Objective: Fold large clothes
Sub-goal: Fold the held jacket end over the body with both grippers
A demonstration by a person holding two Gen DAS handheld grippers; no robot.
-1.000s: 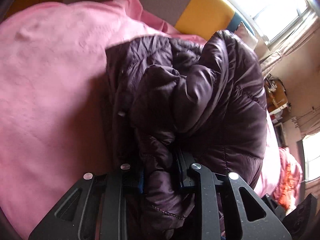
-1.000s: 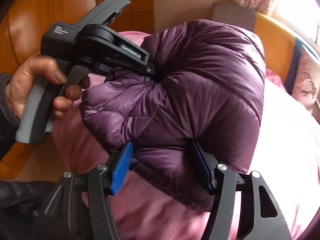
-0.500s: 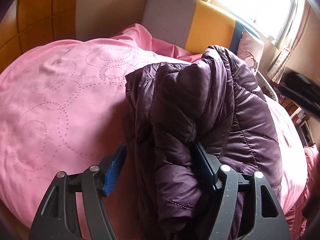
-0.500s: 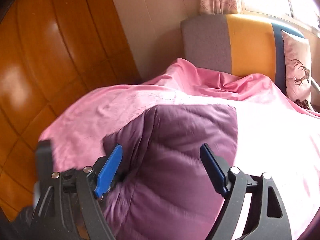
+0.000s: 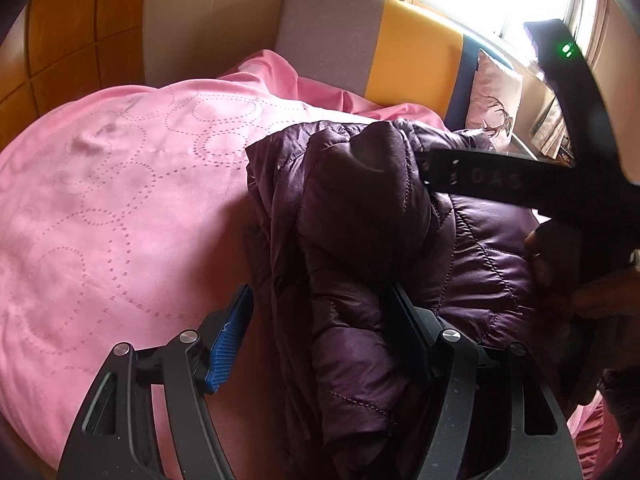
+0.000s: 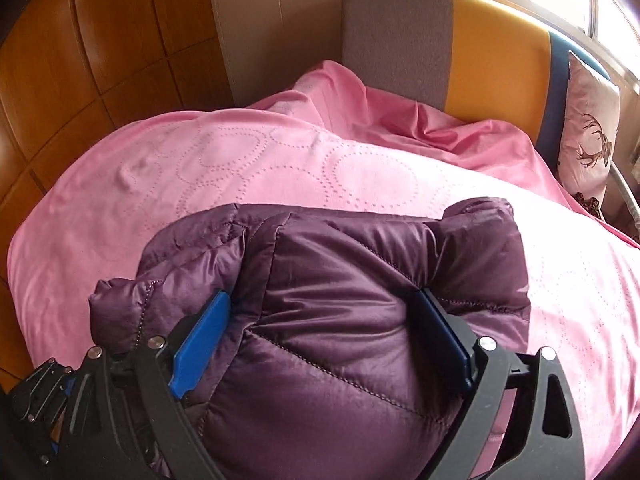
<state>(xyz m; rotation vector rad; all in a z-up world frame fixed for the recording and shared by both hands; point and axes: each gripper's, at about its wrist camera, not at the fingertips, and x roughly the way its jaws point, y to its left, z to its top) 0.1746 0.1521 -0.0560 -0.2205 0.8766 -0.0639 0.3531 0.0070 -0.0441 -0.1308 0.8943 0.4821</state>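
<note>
A dark purple quilted puffer jacket (image 5: 380, 240) lies bunched in a thick folded bundle on the pink bedspread (image 5: 120, 220). My left gripper (image 5: 316, 336) is open over its near end. The blue left pad (image 5: 228, 344) stands clear of the fabric, while the right finger rests against a fold. In the right wrist view the jacket (image 6: 340, 280) bulges up between the jaws of my right gripper (image 6: 320, 336). Those jaws stand wide and are opening, the pads (image 6: 200, 340) lying along the puffy fabric without pinching it.
A grey, yellow and blue headboard (image 6: 460, 48) and a deer-print pillow (image 6: 588, 136) stand at the far end of the bed. Wooden wall panels (image 6: 80, 60) run along the left. The right gripper's black handle (image 5: 568, 128) and a hand (image 5: 560, 276) cross the left view's right side.
The left gripper let go of the jacket fold and spread its jaws. The right gripper swung across to the jacket's near side and widened its jaws. The jacket settled onto the bedspread.
</note>
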